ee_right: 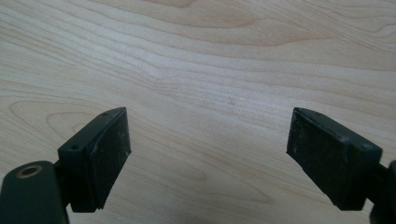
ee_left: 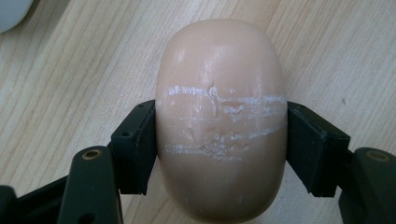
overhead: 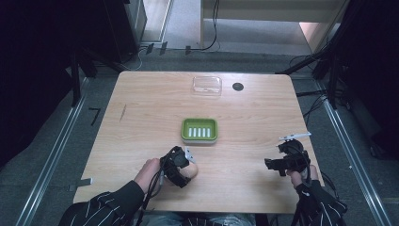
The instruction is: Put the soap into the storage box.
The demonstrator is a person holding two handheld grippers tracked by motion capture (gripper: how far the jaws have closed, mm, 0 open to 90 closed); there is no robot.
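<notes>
Two grippers sit at the near edge of the desk [overhead: 141, 94] in my high view: my left gripper [overhead: 181, 168] is near the middle of that edge, closed around a peach-coloured bar of soap [overhead: 190, 170], and my right gripper [overhead: 275, 165] is well apart at the near right, pointing left over bare wood. Just beyond the soap, toward the far side, a green soap dish [overhead: 199, 130] with a row of white slots in its floor rests on the desk, and farther still a clear plastic lid [overhead: 207, 85] lies beside a small dark round hole [overhead: 238, 86]. In the left gripper view my jaws press on both flanks of the soap [ee_left: 220, 126], which lies lengthwise between them over the wood, its top scored with whitish scratches. In the right gripper view my jaws stand wide apart with nothing between them, just wood grain below.
</notes>
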